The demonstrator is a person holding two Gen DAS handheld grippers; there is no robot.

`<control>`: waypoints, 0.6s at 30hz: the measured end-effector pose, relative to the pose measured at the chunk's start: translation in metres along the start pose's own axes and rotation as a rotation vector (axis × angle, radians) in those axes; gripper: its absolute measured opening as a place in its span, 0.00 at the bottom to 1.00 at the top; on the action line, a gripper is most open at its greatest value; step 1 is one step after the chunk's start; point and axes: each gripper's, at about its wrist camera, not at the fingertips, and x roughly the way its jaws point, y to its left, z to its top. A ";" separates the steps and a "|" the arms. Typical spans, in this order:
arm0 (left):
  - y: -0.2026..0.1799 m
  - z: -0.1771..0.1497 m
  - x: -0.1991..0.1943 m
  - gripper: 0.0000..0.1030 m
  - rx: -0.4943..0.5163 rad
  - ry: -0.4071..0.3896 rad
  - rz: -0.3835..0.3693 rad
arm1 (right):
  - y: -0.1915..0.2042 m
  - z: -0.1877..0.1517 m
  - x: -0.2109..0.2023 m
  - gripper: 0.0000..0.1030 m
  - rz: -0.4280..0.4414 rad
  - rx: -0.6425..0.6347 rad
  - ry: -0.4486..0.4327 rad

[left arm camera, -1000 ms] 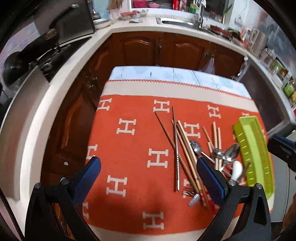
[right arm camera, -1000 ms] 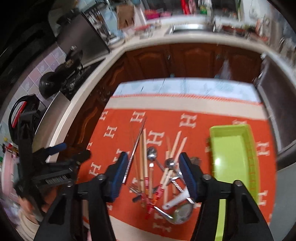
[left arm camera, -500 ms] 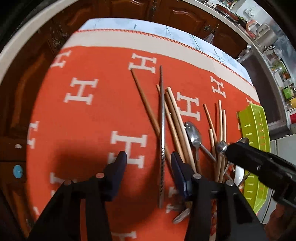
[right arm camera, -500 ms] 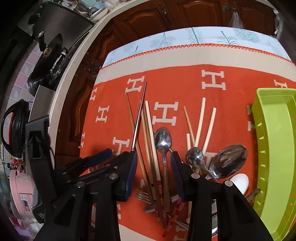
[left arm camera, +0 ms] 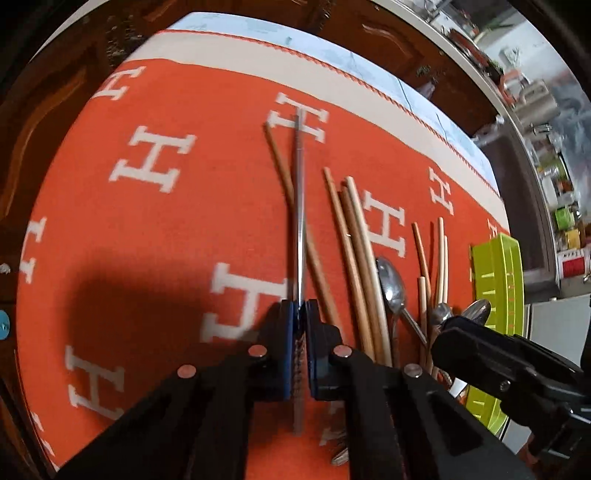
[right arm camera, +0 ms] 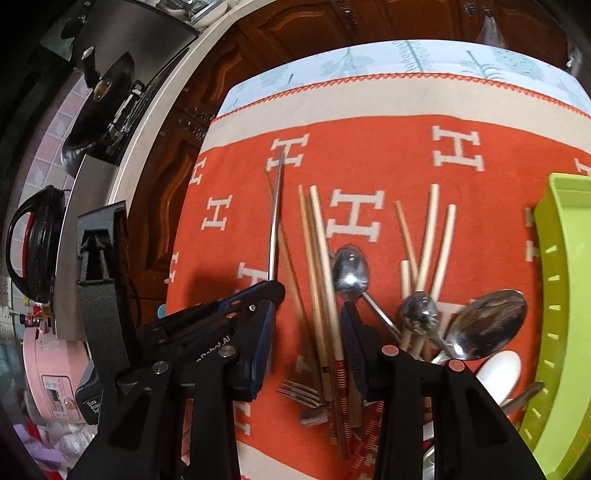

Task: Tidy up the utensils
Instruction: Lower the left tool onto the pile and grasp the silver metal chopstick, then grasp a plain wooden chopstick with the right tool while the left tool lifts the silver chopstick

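Observation:
A pile of utensils lies on an orange cloth (left arm camera: 155, 236) with white H marks. My left gripper (left arm camera: 298, 317) is shut on a metal chopstick (left arm camera: 300, 206), which also shows in the right wrist view (right arm camera: 275, 221). My right gripper (right arm camera: 308, 325) is open, its jaws on either side of several wooden chopsticks (right arm camera: 317, 258). Spoons (right arm camera: 349, 273) and a fork (right arm camera: 301, 395) lie beside them. A lime-green tray (right arm camera: 565, 295) stands at the right, also in the left wrist view (left arm camera: 498, 273).
Brown wooden cabinets (right arm camera: 369, 22) and a white counter edge (right arm camera: 162, 110) run behind and left of the table. A black pan (right arm camera: 99, 107) and a kettle (right arm camera: 33, 240) sit on the left. A white spoon (right arm camera: 498, 369) lies near the tray.
My left gripper has moved down onto the metal chopstick and shut on it. My right gripper has moved closer over the wooden chopsticks and stays open.

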 end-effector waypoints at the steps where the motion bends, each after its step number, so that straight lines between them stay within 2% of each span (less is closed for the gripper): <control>1: 0.003 -0.003 -0.003 0.03 -0.009 -0.017 0.005 | 0.003 0.000 0.003 0.38 0.003 -0.008 0.005; 9: 0.030 -0.023 -0.035 0.03 -0.040 -0.095 0.050 | 0.031 0.004 0.038 0.38 0.007 -0.071 0.060; 11: 0.033 -0.026 -0.041 0.03 -0.035 -0.111 0.068 | 0.034 0.005 0.048 0.33 -0.003 -0.077 0.073; 14: 0.035 -0.032 -0.050 0.03 -0.029 -0.132 0.068 | 0.038 0.008 0.063 0.30 -0.047 -0.093 0.087; 18: 0.043 -0.043 -0.065 0.03 -0.016 -0.149 0.060 | 0.050 0.006 0.083 0.23 -0.169 -0.157 0.097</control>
